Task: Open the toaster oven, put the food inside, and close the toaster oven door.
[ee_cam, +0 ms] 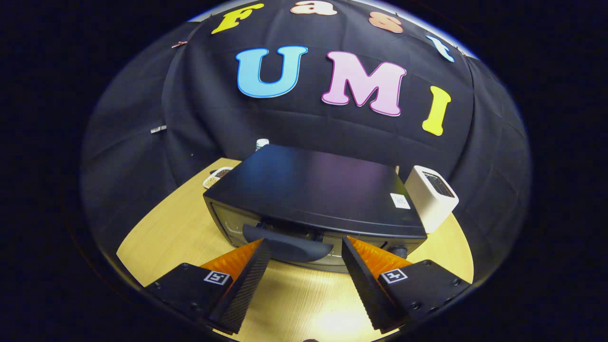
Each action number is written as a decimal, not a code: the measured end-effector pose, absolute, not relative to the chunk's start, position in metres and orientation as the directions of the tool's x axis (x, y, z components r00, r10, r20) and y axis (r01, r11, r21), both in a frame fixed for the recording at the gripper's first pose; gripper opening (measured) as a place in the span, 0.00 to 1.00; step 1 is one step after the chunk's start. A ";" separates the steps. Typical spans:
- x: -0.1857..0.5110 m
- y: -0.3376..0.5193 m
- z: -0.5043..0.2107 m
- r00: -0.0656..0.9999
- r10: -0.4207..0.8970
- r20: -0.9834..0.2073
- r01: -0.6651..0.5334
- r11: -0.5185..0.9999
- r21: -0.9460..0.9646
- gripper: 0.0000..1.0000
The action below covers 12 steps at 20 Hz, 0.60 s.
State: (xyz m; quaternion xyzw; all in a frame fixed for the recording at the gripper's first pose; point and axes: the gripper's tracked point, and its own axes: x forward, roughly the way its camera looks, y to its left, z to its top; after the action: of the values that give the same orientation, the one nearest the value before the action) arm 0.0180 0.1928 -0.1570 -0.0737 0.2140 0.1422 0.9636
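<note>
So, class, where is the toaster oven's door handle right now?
The handle sits on the oven's shut door, just ahead of the open gripper.

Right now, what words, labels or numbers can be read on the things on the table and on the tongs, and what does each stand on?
No text here is legible.
Sticker on top of the toaster oven: too small to read.
Square markers on the tongs: black-and-white patterns, no words.
White toaster: no text seen.
The tongs stand open, tips either side of the door handle.
</note>
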 end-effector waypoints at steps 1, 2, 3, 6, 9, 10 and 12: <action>0.017 0.185 -0.152 0.873 0.235 -0.428 -0.298 0.951 -0.085 0.99; 0.015 0.172 -0.145 0.883 0.215 -0.417 -0.276 0.957 -0.090 0.99; 0.014 0.162 -0.133 0.896 0.204 -0.395 -0.255 0.964 -0.079 0.99; 0.011 0.129 -0.099 0.923 0.193 -0.333 -0.216 0.976 -0.036 0.99; 0.012 0.083 -0.058 0.957 0.142 -0.255 -0.153 0.988 -0.025 0.99; 0.012 0.068 -0.044 0.967 0.123 -0.225 -0.129 0.992 -0.014 0.98; 0.012 0.039 -0.017 0.982 0.085 -0.166 -0.084 0.996 0.012 0.98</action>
State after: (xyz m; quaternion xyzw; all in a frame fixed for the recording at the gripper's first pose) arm 0.0122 0.0385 -0.0172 0.0026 0.0837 0.0426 0.9956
